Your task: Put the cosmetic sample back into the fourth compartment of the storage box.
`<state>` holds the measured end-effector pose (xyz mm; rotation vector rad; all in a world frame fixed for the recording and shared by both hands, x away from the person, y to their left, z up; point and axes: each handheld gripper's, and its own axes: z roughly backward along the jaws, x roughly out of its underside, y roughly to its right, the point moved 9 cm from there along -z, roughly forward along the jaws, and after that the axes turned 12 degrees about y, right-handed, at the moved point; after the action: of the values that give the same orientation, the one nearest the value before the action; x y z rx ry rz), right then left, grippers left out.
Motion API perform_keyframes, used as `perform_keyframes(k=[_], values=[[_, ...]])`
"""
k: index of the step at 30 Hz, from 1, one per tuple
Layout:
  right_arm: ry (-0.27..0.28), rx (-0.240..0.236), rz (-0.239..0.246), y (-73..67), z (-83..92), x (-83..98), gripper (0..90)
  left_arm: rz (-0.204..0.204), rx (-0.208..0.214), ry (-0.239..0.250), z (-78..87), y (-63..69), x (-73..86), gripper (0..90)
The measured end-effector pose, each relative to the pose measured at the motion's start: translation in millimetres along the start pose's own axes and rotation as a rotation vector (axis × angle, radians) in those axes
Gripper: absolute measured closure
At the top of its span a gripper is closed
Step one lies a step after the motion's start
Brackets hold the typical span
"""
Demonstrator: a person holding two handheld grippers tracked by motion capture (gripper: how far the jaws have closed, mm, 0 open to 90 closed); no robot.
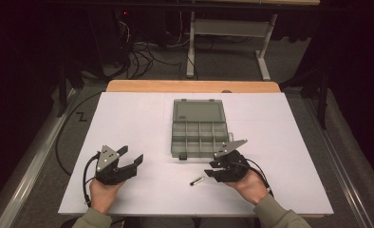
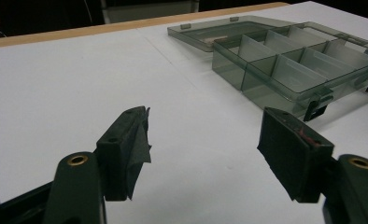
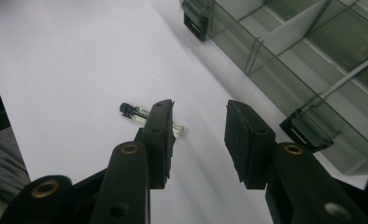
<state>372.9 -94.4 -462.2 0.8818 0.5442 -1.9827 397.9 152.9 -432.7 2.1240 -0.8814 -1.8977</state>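
Note:
A small clear vial with a black cap (image 1: 197, 180) lies flat on the white table sheet (image 1: 137, 118), in front of the smoky plastic organiser box (image 1: 199, 134), whose lid is folded back and whose compartments look empty. My right gripper (image 1: 211, 169) hovers just right of the vial, jaws apart with nothing between them. In the right gripper view the vial (image 3: 140, 114) lies partly hidden behind the left jaw of that gripper (image 3: 198, 128). My left gripper (image 1: 130, 156) rests open at the near left, pointed toward the box (image 2: 289, 65), its jaws (image 2: 203, 144) wide and empty.
The box latches (image 1: 182, 156) stick out over the sheet at its near edge. A wooden table edge (image 1: 194, 86) runs along the far side. Cables and a desk frame (image 1: 232, 33) stand on the floor beyond.

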Motion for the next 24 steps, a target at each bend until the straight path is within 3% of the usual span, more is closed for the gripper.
perform_keyframes(k=[24], values=[[-0.128,-0.047,0.053,-15.5,-18.7,1.2,63.8,0.001,0.001,0.003,-0.1,-0.7,-0.6,32.9]])
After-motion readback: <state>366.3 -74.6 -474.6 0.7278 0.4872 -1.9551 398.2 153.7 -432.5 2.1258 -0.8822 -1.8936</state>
